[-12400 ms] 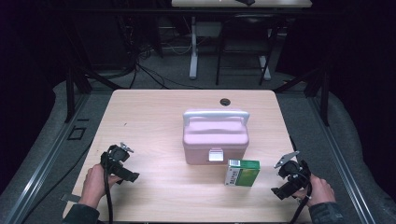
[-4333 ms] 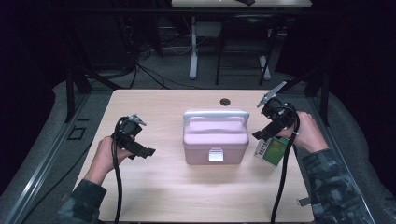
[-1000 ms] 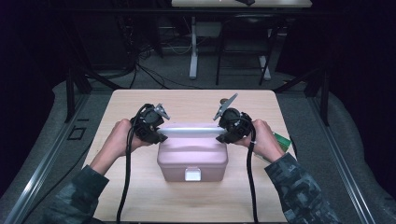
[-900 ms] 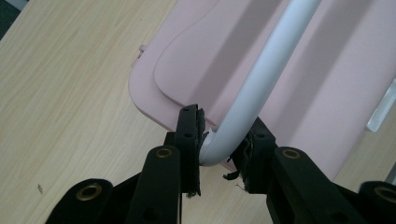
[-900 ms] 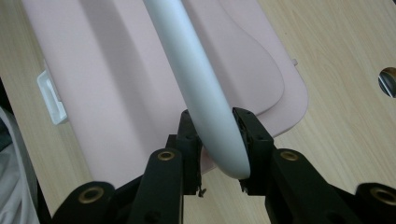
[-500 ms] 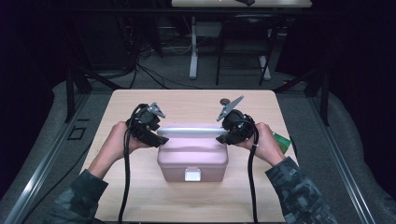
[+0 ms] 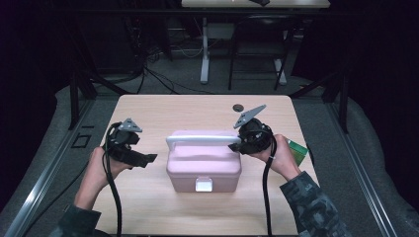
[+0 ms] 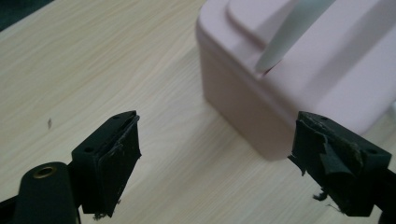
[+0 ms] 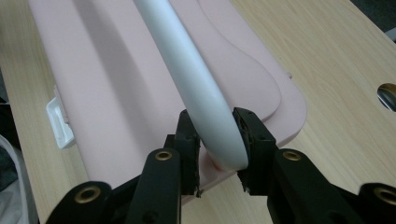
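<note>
Room: dark, with cables on a grey floor; the table is pale wood with fine grain.
High view, change: half a second ago the left claw was at the left end of the handle; now it stands off to the left of the box, apart from it. Its jaws have just been opening and nothing is between them.
High view, right claw: it holds the right end of the handle, with the box just beside and below it.
High view, meaning: I judge the box is now set down near the person and the left side is released; the right release is not yet done.
Left gripper view: the jaws stand wide over bare wood; the box lies ahead, to the right. The pads are black foam, worn and torn at the edges.
Right gripper view: the jaws are narrow, pressing on the handle, a smooth white rounded bar. The lid is matte pink plastic with round corners; a white latch sits at its left edge.
</note>
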